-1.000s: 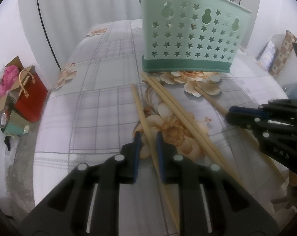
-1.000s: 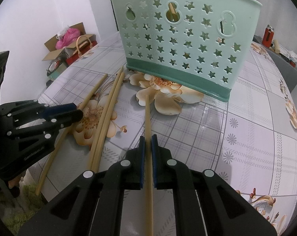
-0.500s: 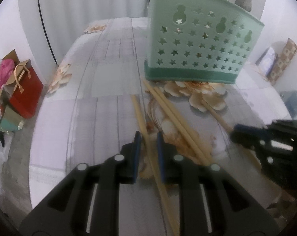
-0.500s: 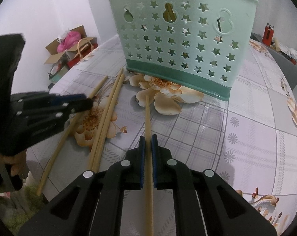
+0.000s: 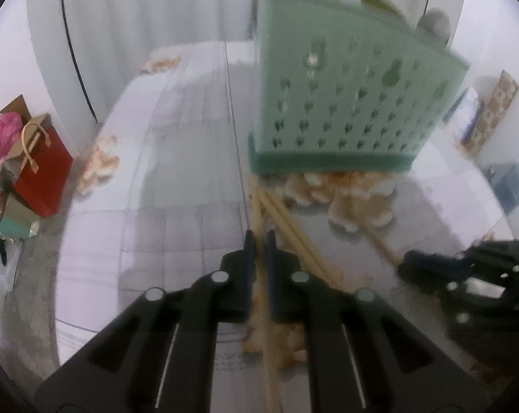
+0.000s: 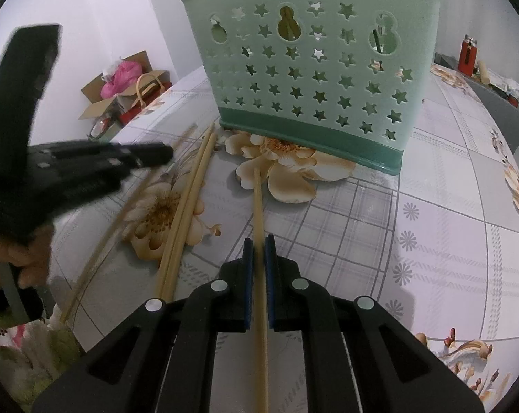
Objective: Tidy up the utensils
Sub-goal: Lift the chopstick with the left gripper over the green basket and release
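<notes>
The left gripper has just been closing its jaws, and now they are narrow around one thin pale wooden chopstick. This stick runs straight through the gap between the two blue pads, its far end reaching toward the mint-green plastic basket with star-shaped holes. The picture from this side is blurred, so I cannot tell if the stick is lifted from the bench or lies on it.

The right gripper holds a second wooden chopstick with its jaws pressed on both sides. The stick passes along the middle line of the jaws and its tip points at the large printed flower just before the basket's dark green base.

Between the two grippers a pair of chopsticks lies side by side on the flowered, checked cloth of the bench, their far ends near the left corner of the basket. More utensils stand upright inside the basket. A red paper bag with tan handles sits on the floor at the left.
</notes>
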`<state>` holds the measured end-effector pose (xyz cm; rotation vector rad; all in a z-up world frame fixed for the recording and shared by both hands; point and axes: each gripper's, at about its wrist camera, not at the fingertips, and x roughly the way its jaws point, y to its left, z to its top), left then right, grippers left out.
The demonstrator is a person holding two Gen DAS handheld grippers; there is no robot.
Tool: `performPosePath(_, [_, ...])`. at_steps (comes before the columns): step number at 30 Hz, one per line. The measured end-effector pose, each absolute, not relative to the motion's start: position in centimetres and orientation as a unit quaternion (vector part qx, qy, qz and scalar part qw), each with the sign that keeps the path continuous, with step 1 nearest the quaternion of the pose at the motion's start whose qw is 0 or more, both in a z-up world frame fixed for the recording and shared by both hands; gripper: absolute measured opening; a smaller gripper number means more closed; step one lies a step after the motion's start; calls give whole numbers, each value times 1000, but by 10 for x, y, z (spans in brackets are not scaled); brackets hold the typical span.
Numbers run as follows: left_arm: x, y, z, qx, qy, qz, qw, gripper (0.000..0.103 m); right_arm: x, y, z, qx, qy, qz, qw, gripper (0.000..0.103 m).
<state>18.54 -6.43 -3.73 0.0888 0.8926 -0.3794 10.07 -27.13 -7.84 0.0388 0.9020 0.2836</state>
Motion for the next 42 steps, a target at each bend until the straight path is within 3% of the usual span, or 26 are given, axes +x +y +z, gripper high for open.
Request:
performPosePath(27, [157, -41, 193, -62, 123, -273, 952, 4, 98, -276, -78, 40, 430, 143, 891, 7])
performPosePath(35, [174, -62, 201, -47, 84, -244, 965, 4, 99, -276, -79, 43, 430, 142, 890, 7])
performPosePath(42, [196, -73, 170, -64, 130, -243, 959, 4, 99, -277, -79, 44, 431, 143, 890, 7])
